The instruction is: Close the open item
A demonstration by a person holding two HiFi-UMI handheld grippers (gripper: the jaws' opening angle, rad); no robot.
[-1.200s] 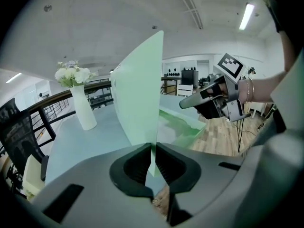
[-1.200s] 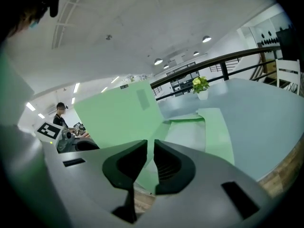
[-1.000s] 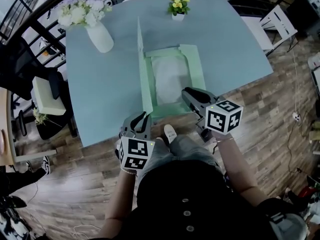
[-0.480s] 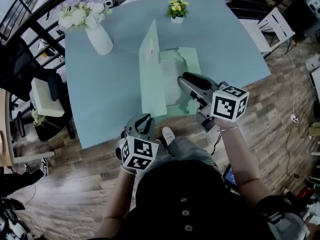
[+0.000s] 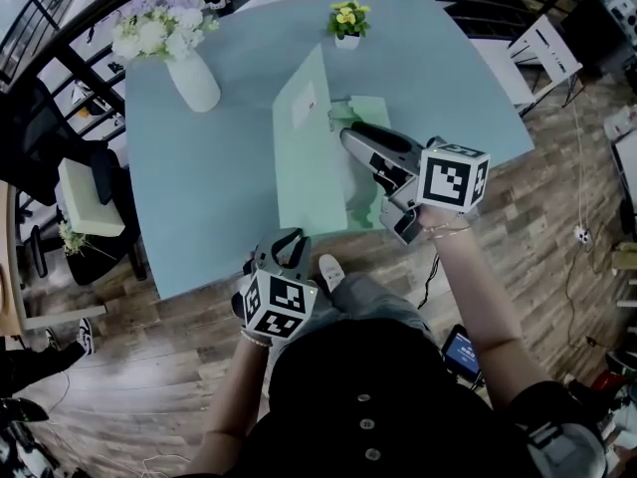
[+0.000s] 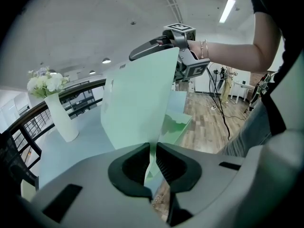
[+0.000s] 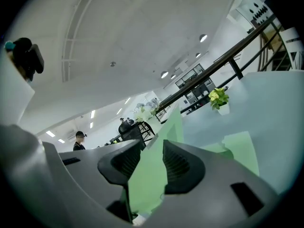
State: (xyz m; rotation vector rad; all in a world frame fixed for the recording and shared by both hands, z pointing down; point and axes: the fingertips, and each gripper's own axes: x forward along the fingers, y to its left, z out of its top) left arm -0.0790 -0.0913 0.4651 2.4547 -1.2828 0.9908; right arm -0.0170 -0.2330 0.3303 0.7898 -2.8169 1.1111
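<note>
Head view is showing a pale green box [image 5: 370,116] lying open near the front edge of the blue table [image 5: 199,207]. Its lid [image 5: 311,157] is standing tilted over the tray and hiding most of it. Left gripper [image 5: 286,239] is pinching the lid's near bottom corner, pads pressed on the thin card. Right gripper [image 5: 350,133] is reaching over the tray at the lid's upper edge; its jaws have just been opening and are standing spread, the card running between them unclamped. A white vase of flowers [image 5: 194,76] and a small potted plant [image 5: 346,20] are sitting well behind the box.
</note>
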